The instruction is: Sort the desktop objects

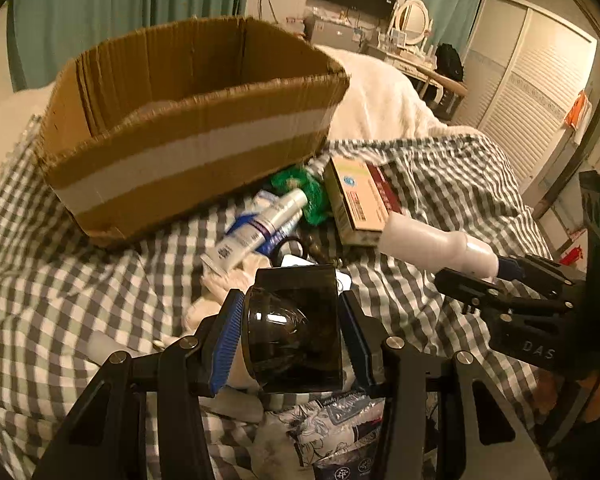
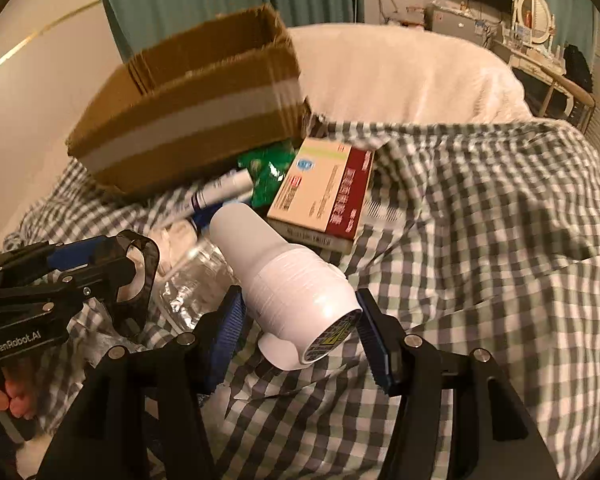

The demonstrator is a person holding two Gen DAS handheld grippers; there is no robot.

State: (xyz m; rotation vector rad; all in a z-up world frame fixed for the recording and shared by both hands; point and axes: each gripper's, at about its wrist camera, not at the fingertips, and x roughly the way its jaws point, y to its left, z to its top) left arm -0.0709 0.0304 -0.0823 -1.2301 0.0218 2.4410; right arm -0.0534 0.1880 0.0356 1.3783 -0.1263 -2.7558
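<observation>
My left gripper [image 1: 292, 336] is shut on a dark translucent cup [image 1: 296, 328], held above the checked cloth; it also shows in the right wrist view [image 2: 134, 280]. My right gripper [image 2: 300, 324] is shut on a white plastic bottle [image 2: 284, 280], which also shows in the left wrist view [image 1: 436, 244]. An open cardboard box [image 1: 188, 128] with a white tape band sits beyond both grippers, also in the right wrist view [image 2: 196, 108]. In front of it lie a silver-blue tube [image 1: 256, 228], a green packet [image 1: 308, 192] and a red-and-beige carton [image 2: 324, 192].
A grey-and-white checked cloth [image 2: 480, 220] covers the surface. A white blanket [image 2: 400, 72] lies behind it. Clear plastic wrap [image 2: 196, 280] and a floral pouch [image 1: 332, 420] lie close below the grippers. A dresser with an oval mirror [image 1: 412, 20] stands far back.
</observation>
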